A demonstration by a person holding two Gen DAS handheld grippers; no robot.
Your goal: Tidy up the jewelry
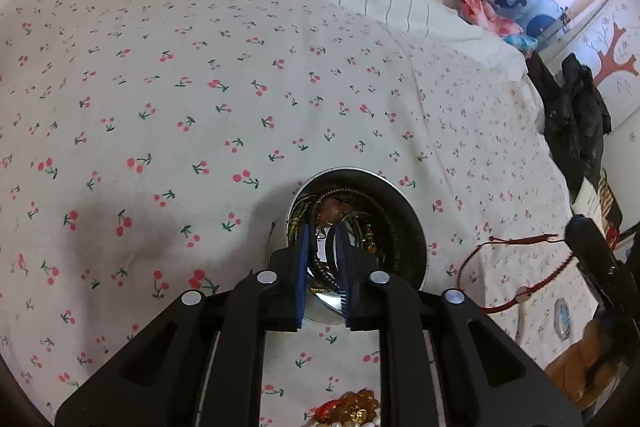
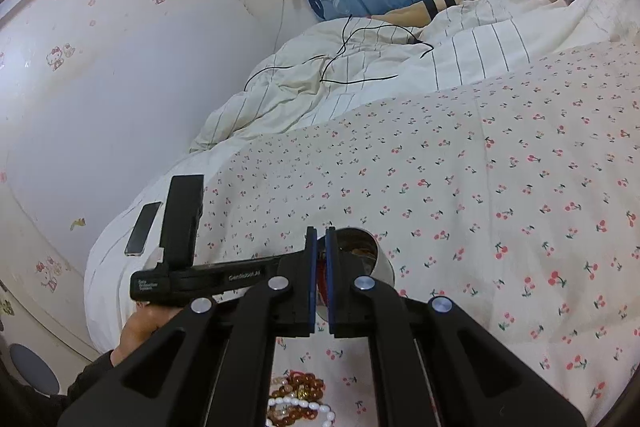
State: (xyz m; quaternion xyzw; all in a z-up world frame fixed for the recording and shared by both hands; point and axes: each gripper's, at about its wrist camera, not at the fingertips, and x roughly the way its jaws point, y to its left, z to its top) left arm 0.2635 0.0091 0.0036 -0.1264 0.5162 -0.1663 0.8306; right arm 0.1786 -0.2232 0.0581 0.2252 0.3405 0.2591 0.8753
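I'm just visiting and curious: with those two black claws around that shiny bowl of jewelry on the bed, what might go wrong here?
1. The round shiny metal bowl sits on a soft cherry-print bedsheet; nudging it might tip it and spill the tangled beads.
2. The right gripper seems to pinch a thin red cord, which could slip out or snag.
3. The left gripper hangs over the bowl's rim and might bump it.

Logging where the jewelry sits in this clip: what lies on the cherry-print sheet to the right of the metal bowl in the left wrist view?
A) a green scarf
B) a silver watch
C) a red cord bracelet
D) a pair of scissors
C: a thin red cord bracelet lies in a loop on the sheet, right of the metal bowl and apart from it.
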